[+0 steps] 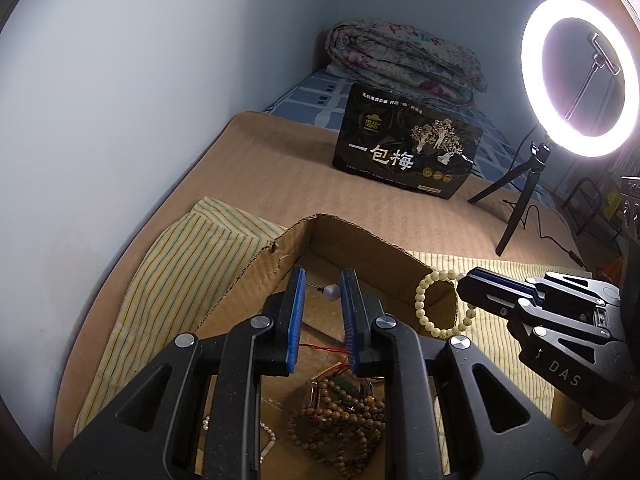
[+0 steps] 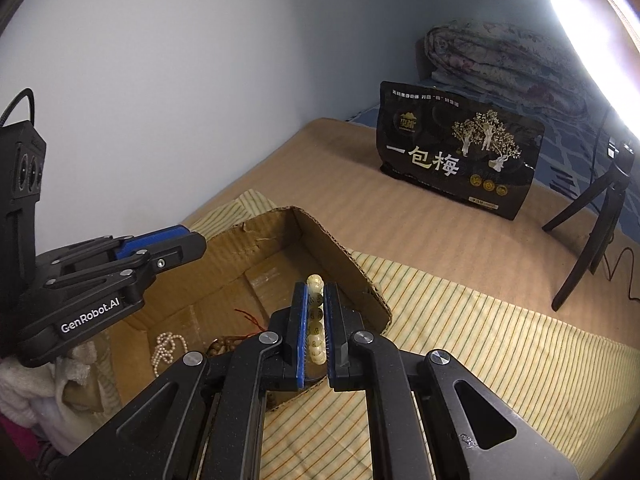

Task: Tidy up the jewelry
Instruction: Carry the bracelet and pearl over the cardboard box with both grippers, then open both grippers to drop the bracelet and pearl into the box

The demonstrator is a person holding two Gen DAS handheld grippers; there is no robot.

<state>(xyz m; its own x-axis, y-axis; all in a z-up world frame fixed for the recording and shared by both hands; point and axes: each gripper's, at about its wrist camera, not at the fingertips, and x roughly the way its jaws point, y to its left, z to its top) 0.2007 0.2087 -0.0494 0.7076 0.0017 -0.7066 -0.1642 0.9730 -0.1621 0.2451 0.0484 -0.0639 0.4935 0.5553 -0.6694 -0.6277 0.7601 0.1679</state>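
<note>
An open cardboard box [image 1: 362,240] lies on a striped cloth; inside are brown bead strands [image 1: 340,424], a white pearl strand [image 2: 168,348] and red thread. My left gripper [image 1: 323,292] is above the box, its blue pads a little apart, with a small pearl pin [image 1: 332,291] spanning the gap between them. My right gripper [image 2: 315,312] is shut on a cream bead bracelet [image 2: 315,320] and holds it at the box's right wall; in the left wrist view the bracelet [image 1: 424,300] hangs from its tips.
A black snack bag [image 1: 408,146] stands on the tan mat behind the box. A lit ring light [image 1: 580,76] on a tripod stands to the right, its cable trailing. A folded quilt [image 1: 404,64] lies at the back. A wall runs along the left.
</note>
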